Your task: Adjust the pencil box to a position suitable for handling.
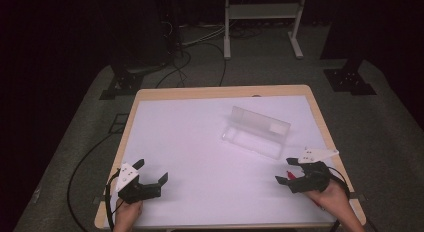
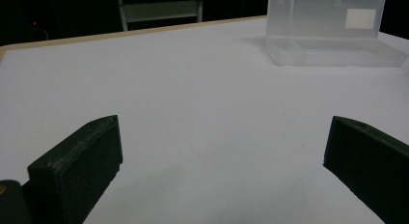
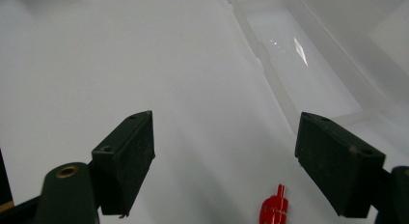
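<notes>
White table under us, dark room around. Clear plastic box, lid up, toward far right corner. Small red thing near right edge, between jaws of our spread right gripper. Left gripper spread, near left corner.

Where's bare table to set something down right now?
Widest free patch: the table's left and centre, between the left tool and the open clear plastic box. The far strip behind the box is bare too. Tightest spot: between the box and the right tool, near a small red object.
</notes>
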A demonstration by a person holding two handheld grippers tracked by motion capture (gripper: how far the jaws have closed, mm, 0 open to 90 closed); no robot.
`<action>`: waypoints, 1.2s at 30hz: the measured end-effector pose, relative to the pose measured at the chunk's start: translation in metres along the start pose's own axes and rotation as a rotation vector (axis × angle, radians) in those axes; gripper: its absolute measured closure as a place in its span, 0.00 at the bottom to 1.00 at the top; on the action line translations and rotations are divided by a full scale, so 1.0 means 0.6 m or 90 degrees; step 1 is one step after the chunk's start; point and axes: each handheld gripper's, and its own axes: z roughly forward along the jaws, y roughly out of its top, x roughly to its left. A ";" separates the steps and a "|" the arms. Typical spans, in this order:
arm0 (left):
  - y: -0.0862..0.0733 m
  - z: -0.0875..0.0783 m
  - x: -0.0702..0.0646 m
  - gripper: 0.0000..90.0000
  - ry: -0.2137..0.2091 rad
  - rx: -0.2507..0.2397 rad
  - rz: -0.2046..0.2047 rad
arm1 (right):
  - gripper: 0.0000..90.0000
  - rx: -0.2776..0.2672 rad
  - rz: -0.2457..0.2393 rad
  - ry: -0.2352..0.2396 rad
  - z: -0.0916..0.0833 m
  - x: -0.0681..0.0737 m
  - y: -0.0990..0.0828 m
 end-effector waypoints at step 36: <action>0.000 0.000 0.002 0.00 -0.001 0.000 -0.009 | 0.23 0.047 -0.023 0.017 0.081 -0.026 0.108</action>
